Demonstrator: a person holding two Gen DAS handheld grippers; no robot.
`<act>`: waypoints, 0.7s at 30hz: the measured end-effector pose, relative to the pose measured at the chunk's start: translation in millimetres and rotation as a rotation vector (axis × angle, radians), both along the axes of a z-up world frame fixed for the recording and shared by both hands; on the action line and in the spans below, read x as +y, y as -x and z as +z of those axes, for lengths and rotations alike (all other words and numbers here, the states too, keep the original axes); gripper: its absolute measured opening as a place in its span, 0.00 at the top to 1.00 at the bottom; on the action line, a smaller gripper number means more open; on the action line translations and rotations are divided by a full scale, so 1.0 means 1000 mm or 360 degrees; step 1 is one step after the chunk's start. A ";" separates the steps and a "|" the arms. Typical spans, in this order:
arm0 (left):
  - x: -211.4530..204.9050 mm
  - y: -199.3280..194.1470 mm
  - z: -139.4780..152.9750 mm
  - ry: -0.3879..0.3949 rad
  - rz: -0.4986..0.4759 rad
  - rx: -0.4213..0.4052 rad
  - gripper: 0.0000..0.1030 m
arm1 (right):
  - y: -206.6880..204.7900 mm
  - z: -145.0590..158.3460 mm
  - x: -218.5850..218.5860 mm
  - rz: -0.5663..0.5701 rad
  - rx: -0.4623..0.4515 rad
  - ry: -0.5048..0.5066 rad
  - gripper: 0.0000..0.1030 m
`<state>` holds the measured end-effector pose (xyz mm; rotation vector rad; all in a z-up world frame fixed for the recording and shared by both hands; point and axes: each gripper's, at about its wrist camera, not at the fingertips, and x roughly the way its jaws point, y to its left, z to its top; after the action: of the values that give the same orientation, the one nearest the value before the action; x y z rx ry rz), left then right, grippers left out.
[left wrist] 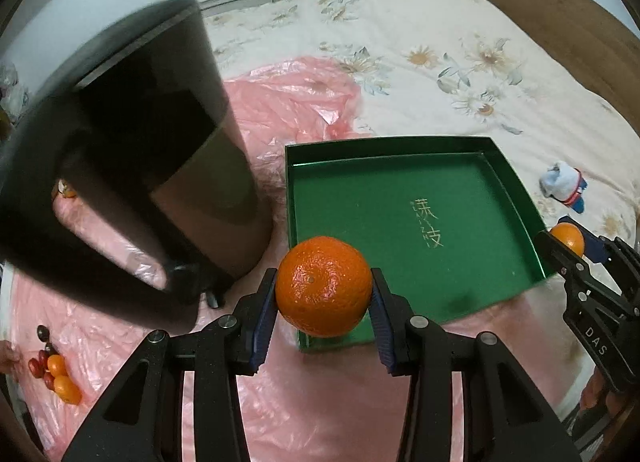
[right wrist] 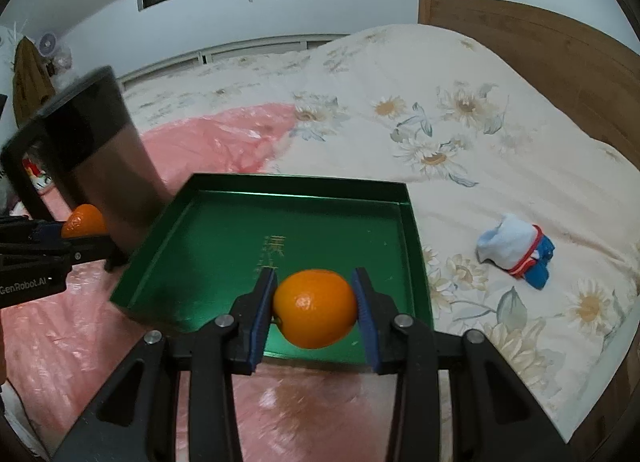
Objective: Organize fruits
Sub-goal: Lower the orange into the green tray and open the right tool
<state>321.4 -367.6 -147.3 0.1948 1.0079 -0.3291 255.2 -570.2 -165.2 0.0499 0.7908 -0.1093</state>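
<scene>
My left gripper (left wrist: 324,290) is shut on a large orange (left wrist: 323,286), held above the near left corner of the green box lid (left wrist: 516,189). My right gripper (right wrist: 315,308) is shut on a smaller, smooth orange (right wrist: 315,308), held over the near edge of the same green lid (right wrist: 416,229). That lid has nothing lying in it. In the left wrist view the right gripper (left wrist: 570,244) shows at the right edge with its orange (left wrist: 568,236). In the right wrist view the left gripper (right wrist: 86,240) shows at the left edge with its orange (right wrist: 84,219).
A tall black and brown container (left wrist: 160,165) stands left of the lid. Small oranges (left wrist: 62,378) and red fruits (left wrist: 38,366) lie on the pink plastic sheet (left wrist: 304,402) at the far left. A rolled sock (right wrist: 516,256) lies on the floral bedspread (right wrist: 480,121); a wooden headboard (right wrist: 560,61) lines the right.
</scene>
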 end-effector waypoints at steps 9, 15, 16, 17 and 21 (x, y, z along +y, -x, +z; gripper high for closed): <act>-0.022 -0.019 -0.022 -0.0058 -0.0011 0.0023 0.63 | -0.026 -0.027 -0.010 -0.0005 0.0104 -0.0017 0.72; -0.027 -0.024 -0.039 -0.0098 -0.0003 0.0056 0.63 | -0.034 -0.045 -0.014 -0.0026 0.0148 -0.0031 0.72; -0.028 -0.025 -0.041 -0.0107 -0.0002 0.0056 0.63 | -0.035 -0.047 -0.015 -0.0028 0.0152 -0.0035 0.72; -0.029 -0.026 -0.043 -0.0111 0.0000 0.0058 0.63 | -0.035 -0.049 -0.016 -0.0034 0.0156 -0.0034 0.72; -0.029 -0.029 -0.052 -0.0110 0.0014 0.0088 0.63 | -0.039 -0.056 -0.019 -0.0048 0.0178 -0.0038 0.72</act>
<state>350.5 -396.4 -199.0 0.2448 1.0752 -0.2929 293.7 -589.1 -221.7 0.0787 0.9030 -0.1319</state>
